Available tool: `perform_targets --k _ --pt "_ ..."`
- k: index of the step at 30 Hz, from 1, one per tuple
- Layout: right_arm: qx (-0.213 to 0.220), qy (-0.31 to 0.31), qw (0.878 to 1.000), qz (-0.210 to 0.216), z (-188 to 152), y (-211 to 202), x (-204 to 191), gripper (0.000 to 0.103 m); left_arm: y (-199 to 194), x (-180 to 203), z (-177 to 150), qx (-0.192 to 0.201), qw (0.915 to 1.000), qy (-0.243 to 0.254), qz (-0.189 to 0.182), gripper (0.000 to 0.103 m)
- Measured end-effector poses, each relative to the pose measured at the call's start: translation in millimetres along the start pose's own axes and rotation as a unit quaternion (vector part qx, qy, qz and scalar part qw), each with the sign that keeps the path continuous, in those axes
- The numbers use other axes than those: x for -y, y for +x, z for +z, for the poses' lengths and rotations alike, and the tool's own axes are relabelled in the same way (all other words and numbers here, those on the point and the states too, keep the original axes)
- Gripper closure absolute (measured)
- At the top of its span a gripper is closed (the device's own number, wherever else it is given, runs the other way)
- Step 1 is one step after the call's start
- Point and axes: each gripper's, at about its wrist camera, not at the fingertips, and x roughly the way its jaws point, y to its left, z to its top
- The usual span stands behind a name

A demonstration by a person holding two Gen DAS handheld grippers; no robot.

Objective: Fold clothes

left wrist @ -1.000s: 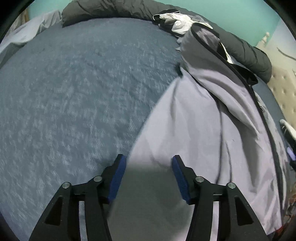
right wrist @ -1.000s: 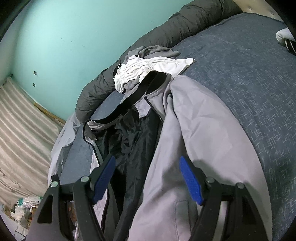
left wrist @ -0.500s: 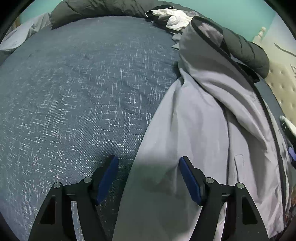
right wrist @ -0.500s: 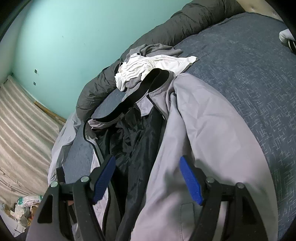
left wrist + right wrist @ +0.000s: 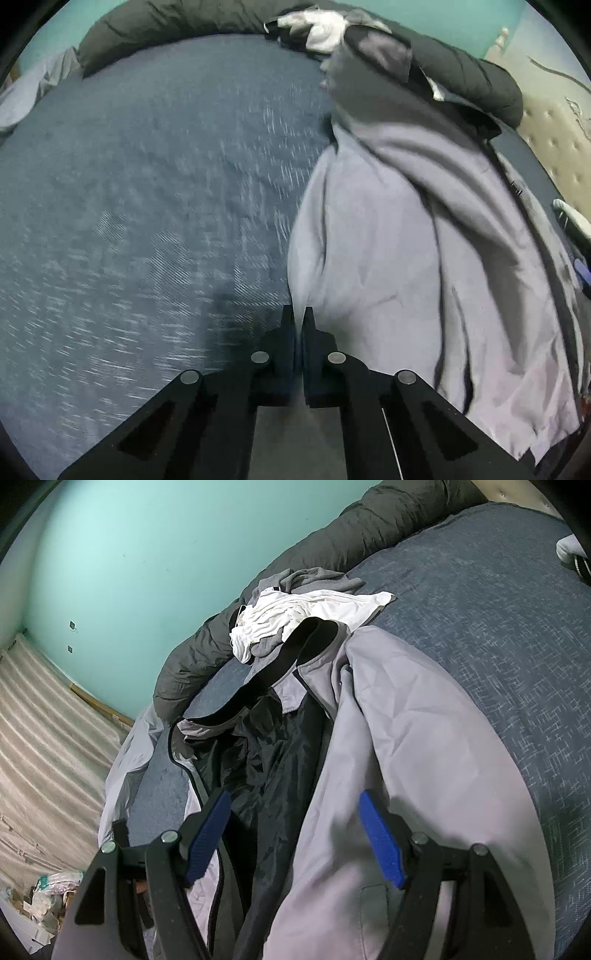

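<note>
Grey jacket (image 5: 424, 236) lies spread on the bed (image 5: 147, 184), over the blue-grey cover. In the left wrist view it covers the bed's right side, running from the near edge up toward the far edge. In the right wrist view it lies open, black lining (image 5: 266, 760) up, black collar band (image 5: 291, 657) pointing at the far edge.

Left gripper (image 5: 298, 317): fingers clenched together, pinching the jacket's left hem edge right where the grey cloth meets the bed cover. Cloth bunches up from the pinch point. View is motion-blurred.

Right gripper (image 5: 295, 805): fingers spread wide, blue pads (image 5: 380, 842) apart, nothing gripped. It hangs over the jacket, one finger above the dark lining, the other above the grey outer panel. Cannot tell if the tips touch the cloth.

White garment (image 5: 306, 616) crumpled with a darker grey garment (image 5: 314, 578) at the bed's far edge, just beyond the collar, touching it. Dark quilted duvet (image 5: 369, 528) rolled along that far edge against the teal wall (image 5: 147, 554). Beige tufted headboard (image 5: 546, 147) at the bed's right end in the left wrist view.
</note>
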Motion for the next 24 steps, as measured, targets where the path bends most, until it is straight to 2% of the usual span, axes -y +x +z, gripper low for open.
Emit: perform_targets --k 3,10,13,17,20,22,24 --pt "0.000 0.002 1.000 0.000 0 0 1 0.030 -26 -10 7 0.012 0.9997 0.002 0.022 0.100" --pt "0.002 0.003 1.000 -0.001 3 1 3 0.030 -69 -68 43 0.031 0.9942 -0.026 0.099 0.100" --pt "0.000 0.002 1.000 -0.003 3 3 4 0.030 -79 -93 60 0.027 0.9890 -0.023 0.144 0.100" --pt "-0.004 0.000 1.000 -0.008 2 7 6 0.030 -85 -130 80 0.041 0.9794 -0.047 0.192 0.100" --pt "-0.004 0.000 1.000 -0.014 4 9 9 0.030 -81 -154 90 0.048 0.9737 -0.086 0.206 0.100" --pt "-0.003 0.003 1.000 -0.016 5 11 10 0.030 -61 -155 97 0.044 0.9744 -0.091 0.201 0.099" --pt "-0.003 0.002 1.000 -0.018 6 13 10 0.030 -59 -150 94 0.055 0.9736 -0.086 0.204 0.096"
